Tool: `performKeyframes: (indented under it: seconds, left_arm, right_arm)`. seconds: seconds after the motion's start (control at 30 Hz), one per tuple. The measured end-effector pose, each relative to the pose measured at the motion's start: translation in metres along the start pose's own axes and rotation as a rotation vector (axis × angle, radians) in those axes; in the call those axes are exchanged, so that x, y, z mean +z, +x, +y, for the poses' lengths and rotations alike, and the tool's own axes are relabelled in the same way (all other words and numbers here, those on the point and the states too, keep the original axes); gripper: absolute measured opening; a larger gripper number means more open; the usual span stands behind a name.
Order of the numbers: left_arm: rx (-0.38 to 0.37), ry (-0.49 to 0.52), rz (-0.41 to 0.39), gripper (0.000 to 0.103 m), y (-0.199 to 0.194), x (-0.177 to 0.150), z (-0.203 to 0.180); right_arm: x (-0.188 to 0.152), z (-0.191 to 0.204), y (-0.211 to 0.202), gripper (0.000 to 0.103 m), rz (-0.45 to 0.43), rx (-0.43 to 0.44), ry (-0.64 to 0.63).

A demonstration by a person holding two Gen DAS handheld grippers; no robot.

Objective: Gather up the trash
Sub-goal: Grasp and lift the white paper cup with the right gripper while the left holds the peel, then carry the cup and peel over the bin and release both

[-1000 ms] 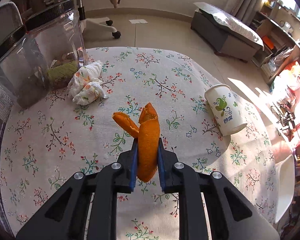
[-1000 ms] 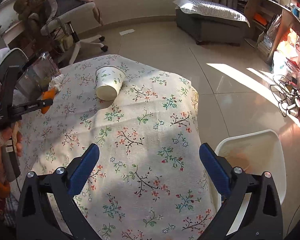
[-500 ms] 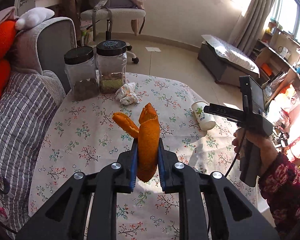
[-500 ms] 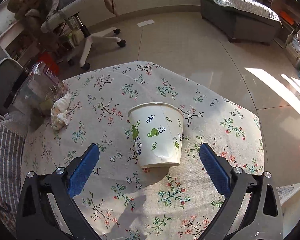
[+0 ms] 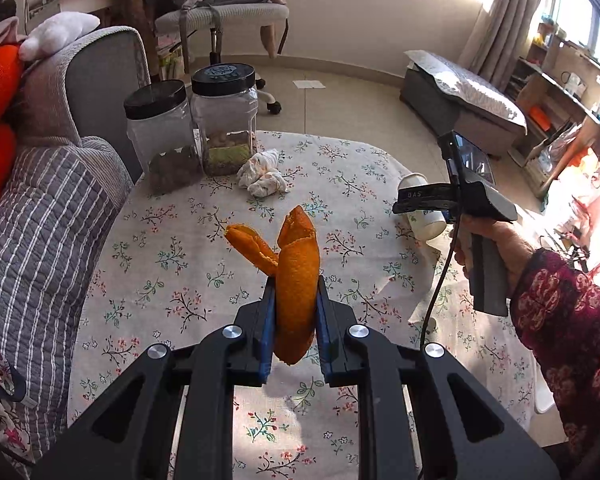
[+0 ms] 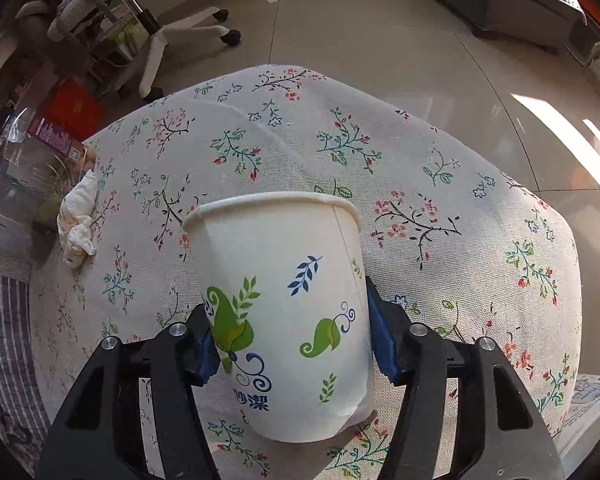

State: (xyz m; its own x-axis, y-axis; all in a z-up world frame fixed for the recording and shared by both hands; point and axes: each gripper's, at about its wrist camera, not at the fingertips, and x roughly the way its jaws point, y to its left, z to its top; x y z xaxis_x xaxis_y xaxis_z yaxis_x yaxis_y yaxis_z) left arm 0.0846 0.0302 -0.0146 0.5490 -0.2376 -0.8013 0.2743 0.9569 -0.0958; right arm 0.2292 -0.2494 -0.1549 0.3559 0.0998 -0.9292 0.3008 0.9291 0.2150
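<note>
One orange peel is being held above the floral tablecloth, clamped by the left gripper; two black-lidded jars and one crumpled tissue are being shown behind it. In the right wrist view, one paper cup, lying on its side, is being closed upon by the right gripper, its blue pads touching the cup's walls.

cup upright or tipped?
Tipped. The cup lies on its side on the tablecloth, rim pointing away, printed side wall facing up, between the right hand-held gripper's closing jaws.
</note>
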Motion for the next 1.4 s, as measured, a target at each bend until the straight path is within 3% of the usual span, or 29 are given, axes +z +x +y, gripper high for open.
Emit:
performKeyframes:
  seconds: [0.3,0.8,1.03,1.4]
  left_arm:
    - [0.017,-0.021,0.019,0.018,0.009,-0.003,0.007]
    - [0.005,-0.001,-0.065,0.018,-0.020,-0.006,-0.006]
    - [-0.039,0.052,-0.125,0.018,-0.042,-0.013,-0.044]
    - [-0.163,0.143,-0.148,0.018,-0.045,-0.055,-0.130]
  right_arm:
    - [-0.045,0.004,-0.042,0.052,-0.086,0.017,-0.021]
    - [-0.161,-0.027,-0.163,0.054,-0.206,-0.033,-0.069]
    - [-0.212,-0.072,-0.223,0.054,-0.262,-0.071,-0.030]
    - [-0.259,-0.190,-0.266,0.055,-0.325,-0.298,0.126]
